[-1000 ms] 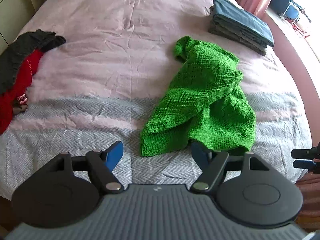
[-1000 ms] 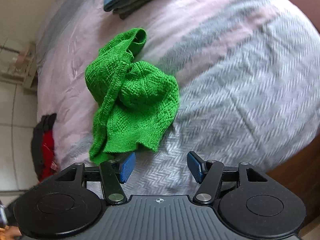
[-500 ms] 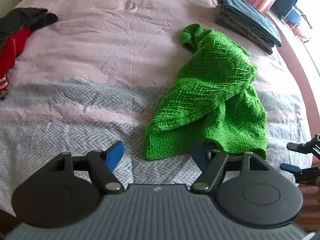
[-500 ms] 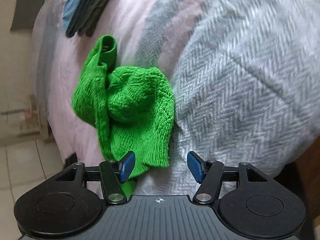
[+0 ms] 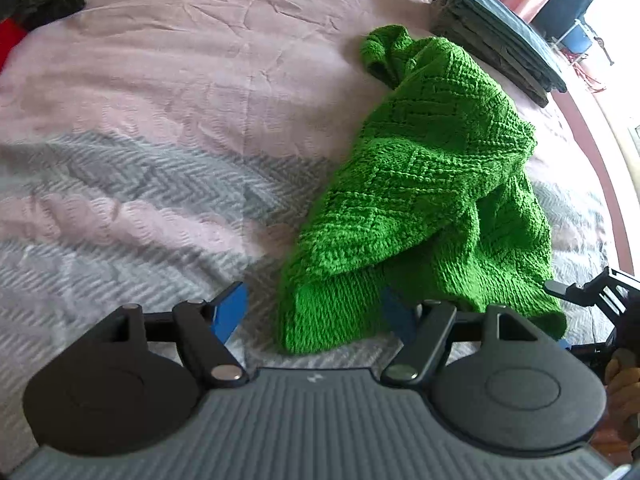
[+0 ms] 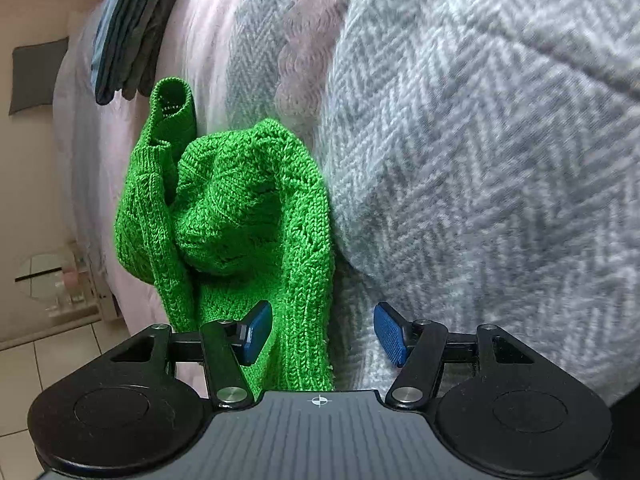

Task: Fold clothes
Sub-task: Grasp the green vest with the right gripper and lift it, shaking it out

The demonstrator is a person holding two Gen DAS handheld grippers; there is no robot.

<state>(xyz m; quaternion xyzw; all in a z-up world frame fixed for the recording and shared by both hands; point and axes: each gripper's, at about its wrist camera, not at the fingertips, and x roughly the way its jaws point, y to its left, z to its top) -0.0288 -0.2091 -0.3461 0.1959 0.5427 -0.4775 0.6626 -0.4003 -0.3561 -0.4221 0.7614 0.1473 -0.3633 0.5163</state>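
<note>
— How do the left tongs (image 5: pixel 312 316) stand?

— Spread wide, nothing gripped. The ribbed lower corner of the green knitted sweater (image 5: pixel 424 200) lies on the bed (image 5: pixel 160 92) between the two blue pads, nearer the right-hand one, whose tip the knit partly hides. Whether that pad touches the wool I cannot tell.

— And the right tongs (image 6: pixel 320 332)?

— Also spread apart and empty. Another ribbed edge of the sweater (image 6: pixel 240 216) runs in between the fingers, close against the left-hand pad; the right-hand pad (image 6: pixel 390 334) stands clear over the grey herringbone blanket (image 6: pixel 480 160).

— What lies beyond the left tongs?

— The sweater stretches away in a crumpled heap, one rolled cuff at its far end. Past that cuff, far and to the right, sits a stack of folded dark clothes (image 5: pixel 500 32). Far off to the left, at the bed's edge, lie some black and red garments (image 5: pixel 36 0). The right tongs' frame shows just right of the sweater's hem.
</note>
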